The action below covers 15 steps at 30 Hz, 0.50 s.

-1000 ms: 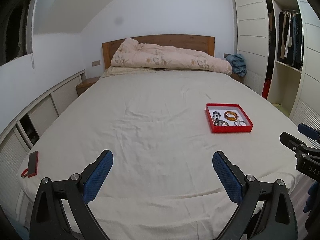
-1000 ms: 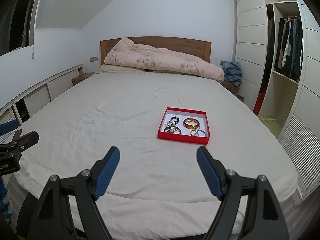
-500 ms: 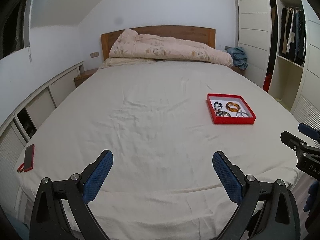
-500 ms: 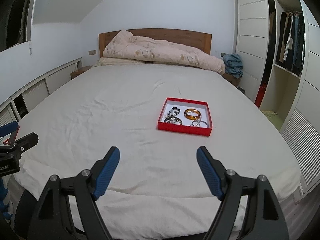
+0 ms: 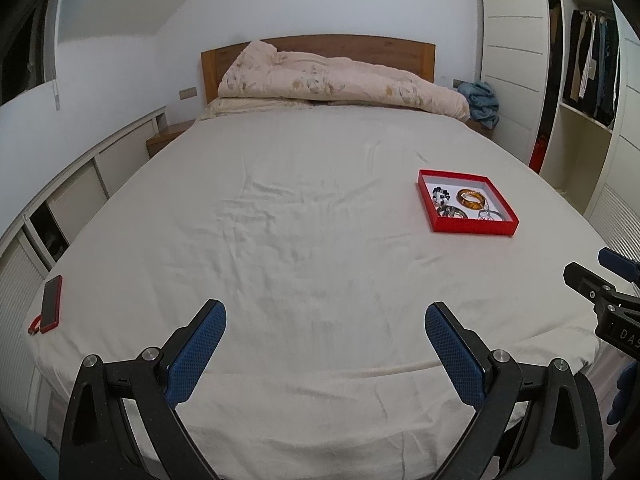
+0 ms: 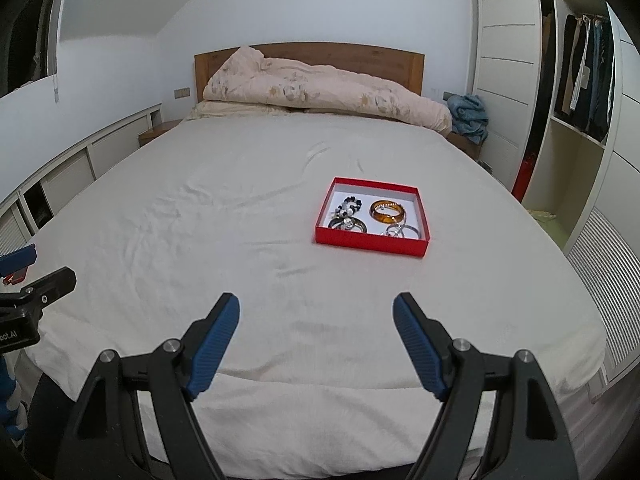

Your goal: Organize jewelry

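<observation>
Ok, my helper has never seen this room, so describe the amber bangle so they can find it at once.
On the white bed sits a shallow red box. The amber bangle lies in its far right part. It is the only orange-brown, glossy solid ring; its neighbours are beaded or silvery.

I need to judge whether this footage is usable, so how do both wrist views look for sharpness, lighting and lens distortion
Left wrist view: sharp, evenly lit, no glare; strong fisheye curving the bed and wardrobe, dark corner vignette. Right wrist view: equally sharp, the red tray and its bracelets crisp, same barrel bending at the edges.
</observation>
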### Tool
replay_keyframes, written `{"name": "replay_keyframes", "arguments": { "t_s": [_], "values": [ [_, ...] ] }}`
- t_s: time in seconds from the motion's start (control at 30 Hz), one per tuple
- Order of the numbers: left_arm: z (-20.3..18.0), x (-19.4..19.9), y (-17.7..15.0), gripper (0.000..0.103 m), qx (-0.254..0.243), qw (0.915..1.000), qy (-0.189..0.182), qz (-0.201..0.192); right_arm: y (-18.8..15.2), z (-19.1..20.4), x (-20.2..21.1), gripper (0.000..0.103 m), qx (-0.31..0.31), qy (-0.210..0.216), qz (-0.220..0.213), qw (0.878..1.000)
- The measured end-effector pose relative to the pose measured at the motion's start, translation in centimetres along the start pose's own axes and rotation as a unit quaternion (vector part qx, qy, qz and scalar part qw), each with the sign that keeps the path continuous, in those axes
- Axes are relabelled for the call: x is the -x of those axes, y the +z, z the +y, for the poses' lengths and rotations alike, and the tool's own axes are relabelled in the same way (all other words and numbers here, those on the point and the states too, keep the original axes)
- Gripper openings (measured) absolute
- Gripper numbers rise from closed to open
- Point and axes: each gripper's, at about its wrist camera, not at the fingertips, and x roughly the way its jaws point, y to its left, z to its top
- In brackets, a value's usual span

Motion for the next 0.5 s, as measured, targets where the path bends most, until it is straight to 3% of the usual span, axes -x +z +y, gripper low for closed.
{"name": "replay_keyframes", "arguments": {
  "t_s": [0.5],
  "values": [
    [0.3, -2.5, -0.7, 0.099, 0.002, 0.9995, 0.001, 0.032, -0.7, -0.3, -2.2, 0.078, -0.007, 0.000, 0.025, 1.000]
  ]
}}
